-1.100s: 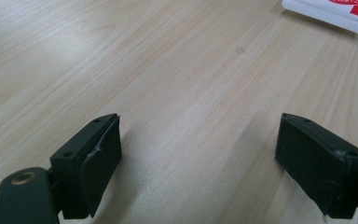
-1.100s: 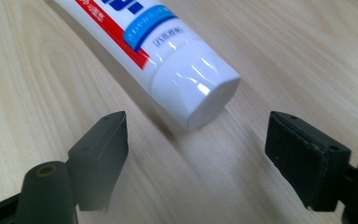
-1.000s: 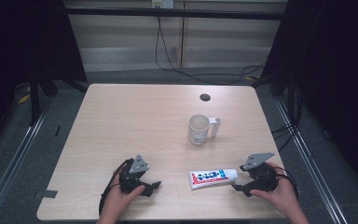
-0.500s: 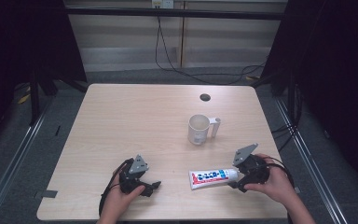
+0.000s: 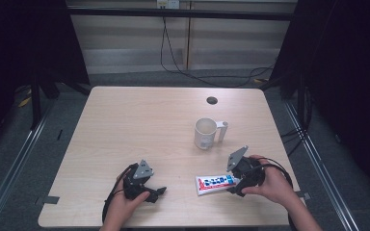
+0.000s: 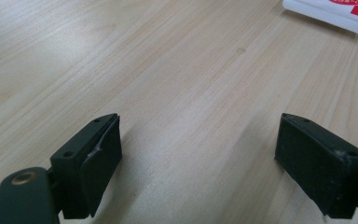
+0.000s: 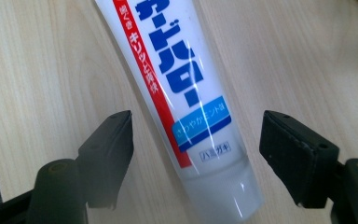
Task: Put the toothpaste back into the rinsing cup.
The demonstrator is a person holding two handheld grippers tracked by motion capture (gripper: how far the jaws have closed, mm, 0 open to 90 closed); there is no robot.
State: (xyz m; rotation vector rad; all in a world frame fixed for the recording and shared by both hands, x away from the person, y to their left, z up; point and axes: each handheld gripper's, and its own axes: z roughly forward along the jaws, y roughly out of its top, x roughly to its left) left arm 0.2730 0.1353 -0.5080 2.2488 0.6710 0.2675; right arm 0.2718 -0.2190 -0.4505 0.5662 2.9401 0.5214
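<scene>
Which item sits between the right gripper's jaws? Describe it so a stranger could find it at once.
Start at the wooden table and go to its near right edge, in front of the white mug. There, by the right gripper, lies the toothpaste tube. It is the one flat thing lying down, white with blue lettering and a red stripe, its cap end between the open jaws.

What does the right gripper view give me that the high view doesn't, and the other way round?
Right gripper view: the right tongs stand open astride the toothpaste tube near its cap end, pads clear of it; they have just been closing. High view: the white mug beyond the tube, the dark spot farther back, and the left tongs. Both: the tube lying flat on the wooden table.
</scene>
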